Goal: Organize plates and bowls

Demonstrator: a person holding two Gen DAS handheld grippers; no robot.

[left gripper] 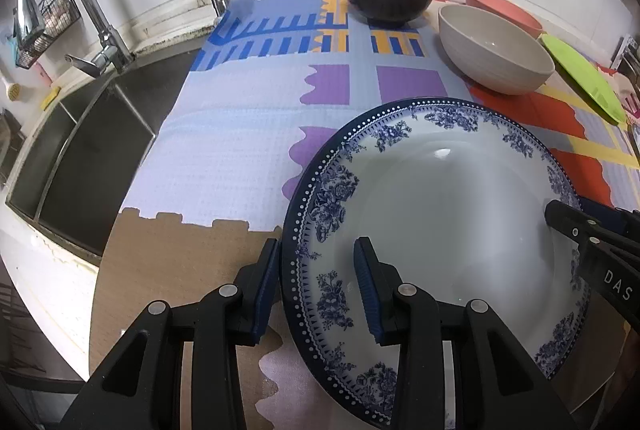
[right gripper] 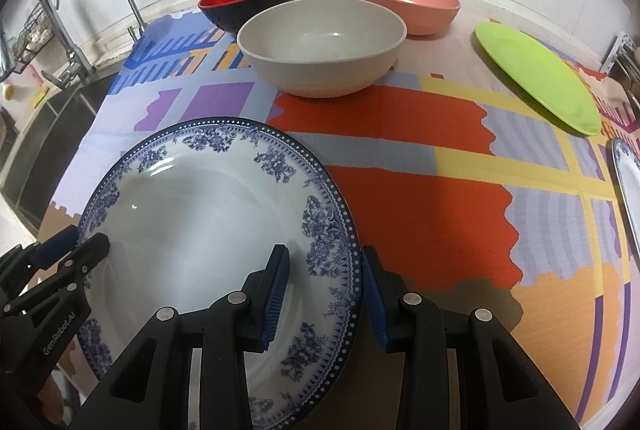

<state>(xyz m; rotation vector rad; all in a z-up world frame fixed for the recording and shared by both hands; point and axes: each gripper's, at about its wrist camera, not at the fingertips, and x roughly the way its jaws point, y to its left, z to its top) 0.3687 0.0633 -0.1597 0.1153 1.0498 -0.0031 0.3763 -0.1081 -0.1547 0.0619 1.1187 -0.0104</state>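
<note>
Both claws (left gripper: 318,282) (right gripper: 326,286) grip blue-white plate (left gripper: 440,198) rim.

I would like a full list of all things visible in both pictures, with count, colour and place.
blue-and-white floral plate: one, near centre, rim between both grippers' fingers
second floral plate: one, only an edge shows, far right
beige bowl: one, behind the plate
red-and-black bowl: one, back left
pink bowl: one, back right
green plate: one, right
patterned mat: one, multicoloured, under the dishes
faucets: two, chrome, left
sink: one, steel, left
left hand-held gripper: black, blue pads
right hand-held gripper: black, blue pads
</note>
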